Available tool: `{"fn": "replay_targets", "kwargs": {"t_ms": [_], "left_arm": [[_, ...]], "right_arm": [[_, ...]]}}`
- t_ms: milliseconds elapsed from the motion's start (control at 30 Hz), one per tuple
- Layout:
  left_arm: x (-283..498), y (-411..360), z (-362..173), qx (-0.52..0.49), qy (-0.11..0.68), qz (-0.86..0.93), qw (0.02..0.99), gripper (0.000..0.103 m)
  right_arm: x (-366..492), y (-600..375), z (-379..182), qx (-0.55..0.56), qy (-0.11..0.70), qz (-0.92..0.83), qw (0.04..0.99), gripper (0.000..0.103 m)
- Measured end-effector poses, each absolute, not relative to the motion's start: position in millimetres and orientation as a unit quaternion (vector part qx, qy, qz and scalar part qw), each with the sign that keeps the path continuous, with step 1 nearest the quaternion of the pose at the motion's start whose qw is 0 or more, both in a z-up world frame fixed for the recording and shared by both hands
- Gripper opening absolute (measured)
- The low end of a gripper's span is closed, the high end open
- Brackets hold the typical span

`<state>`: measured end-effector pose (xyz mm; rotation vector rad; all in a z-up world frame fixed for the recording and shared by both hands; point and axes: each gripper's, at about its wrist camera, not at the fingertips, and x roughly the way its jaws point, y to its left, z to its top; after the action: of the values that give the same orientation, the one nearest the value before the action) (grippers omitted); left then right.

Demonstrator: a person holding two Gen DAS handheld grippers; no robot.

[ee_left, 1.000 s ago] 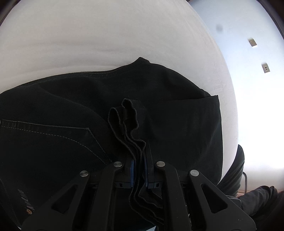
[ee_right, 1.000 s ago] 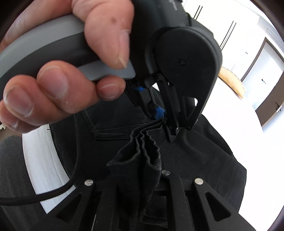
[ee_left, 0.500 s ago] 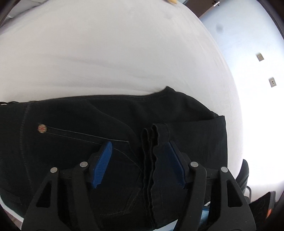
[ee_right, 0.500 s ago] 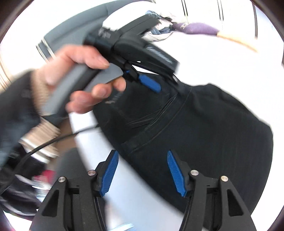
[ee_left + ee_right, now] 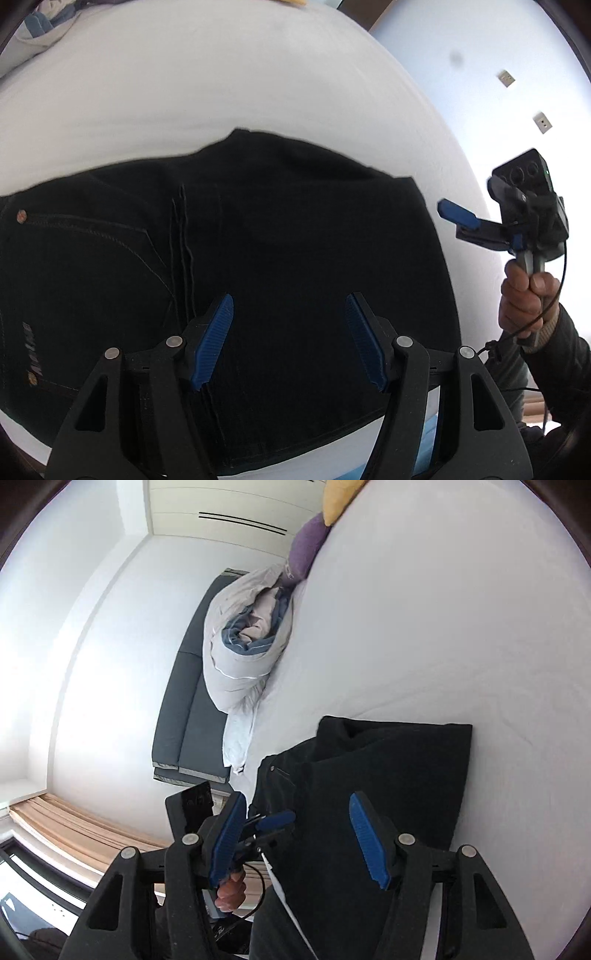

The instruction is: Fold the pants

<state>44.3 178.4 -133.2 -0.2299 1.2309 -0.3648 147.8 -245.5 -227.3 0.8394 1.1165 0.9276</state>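
Note:
The black pants (image 5: 295, 240) lie folded flat on the white bed (image 5: 221, 92), with a back pocket and rivet at the left. My left gripper (image 5: 289, 341) hovers over their near part, open, with nothing between its blue pads. Off the bed's right edge, a hand (image 5: 524, 295) holds my right gripper (image 5: 476, 225), well clear of the cloth. In the right wrist view, the right gripper (image 5: 297, 836) is open and empty, looking across the pants (image 5: 388, 775) from the side. The left gripper (image 5: 266, 825) shows small behind its left pad.
A rolled grey and blue duvet (image 5: 243, 646) lies along the bed's far side, with a purple pillow (image 5: 306, 546) and a yellow pillow (image 5: 340, 494) beyond it. A dark bench (image 5: 188, 686) stands against the white wall. Wide white sheet (image 5: 443, 627) stretches past the pants.
Both grippers were shut on the bunched pant hems; both have let go and opened. The hems now lie flat. The right gripper has swung off to the side and rolled over.

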Motion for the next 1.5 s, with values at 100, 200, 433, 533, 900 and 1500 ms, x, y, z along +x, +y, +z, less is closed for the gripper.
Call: {"fn": "replay_targets", "kwargs": {"t_ms": [100, 200, 433, 533, 900, 1500], "left_arm": [[39.1, 184.2, -145.5, -0.115, 0.572, -0.169, 0.795, 0.062], [36.5, 182.6, -142.4, -0.107, 0.569, -0.174, 0.796, 0.062], [20.4, 163.4, -146.2, -0.072, 0.556, -0.179, 0.808, 0.062], [6.5, 165.2, -146.2, -0.083, 0.549, -0.172, 0.813, 0.062], [-94.9, 281.2, -115.3, -0.29, 0.394, 0.029, 0.872, 0.084], [-121.0, 427.0, -200.5, -0.57, 0.307, 0.082, 0.757, 0.09]], "right_arm": [[147.8, -229.7, -245.1, 0.37, 0.534, 0.399, 0.647, 0.06], [134.0, -230.4, -244.4, 0.362, 0.532, 0.415, 0.643, 0.057], [53.1, -203.0, -244.3, 0.297, 0.542, 0.464, 0.635, 0.064], [25.6, -209.7, -242.3, 0.298, 0.541, 0.467, 0.633, 0.064], [57.9, -206.5, -199.9, 0.334, 0.493, 0.494, 0.633, 0.067], [88.0, -175.2, -252.9, 0.401, 0.539, 0.444, 0.593, 0.067]]}}
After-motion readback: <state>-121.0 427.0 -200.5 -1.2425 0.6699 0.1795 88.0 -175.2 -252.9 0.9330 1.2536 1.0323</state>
